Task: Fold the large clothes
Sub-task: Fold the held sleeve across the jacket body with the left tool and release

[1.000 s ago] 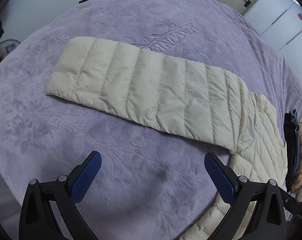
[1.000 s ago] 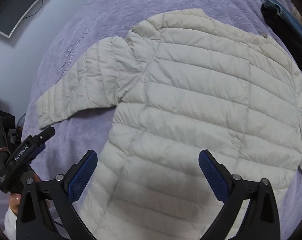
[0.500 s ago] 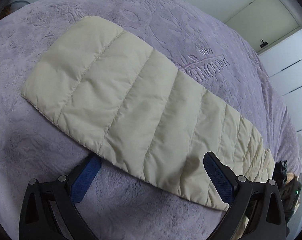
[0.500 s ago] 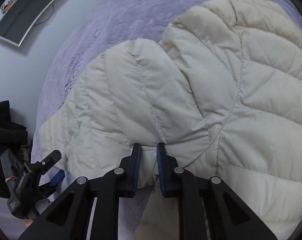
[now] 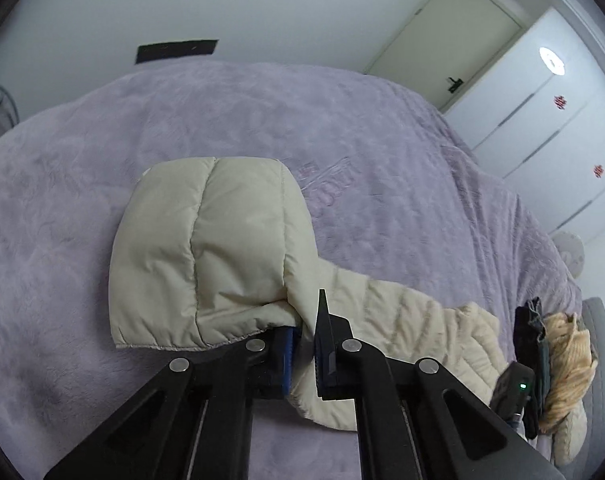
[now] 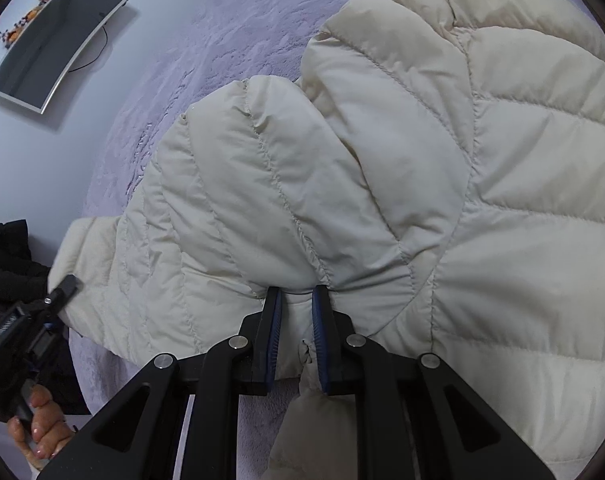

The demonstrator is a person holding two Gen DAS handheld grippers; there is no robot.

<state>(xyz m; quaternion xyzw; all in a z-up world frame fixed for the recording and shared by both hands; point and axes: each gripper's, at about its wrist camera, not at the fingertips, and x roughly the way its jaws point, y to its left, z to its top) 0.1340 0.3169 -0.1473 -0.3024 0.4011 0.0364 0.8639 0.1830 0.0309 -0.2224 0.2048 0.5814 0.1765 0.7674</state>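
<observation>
Left gripper [image 5: 304, 344]: jaws closed on the cuff end of the sleeve [image 5: 206, 256], which is draped up and over ahead of the fingers. Right gripper [image 6: 294, 328]: jaws closed on a pinch of fabric at the underarm, where sleeve meets body. The cream puffer jacket [image 6: 482, 200] lies on the purple bedspread [image 5: 402, 168], its body ahead and to the right of the right gripper. The sleeve's long axis runs from the left gripper rightward toward the body. Judgement: the cuff is to be carried along that axis onto the body; the left gripper does the travelling.
</observation>
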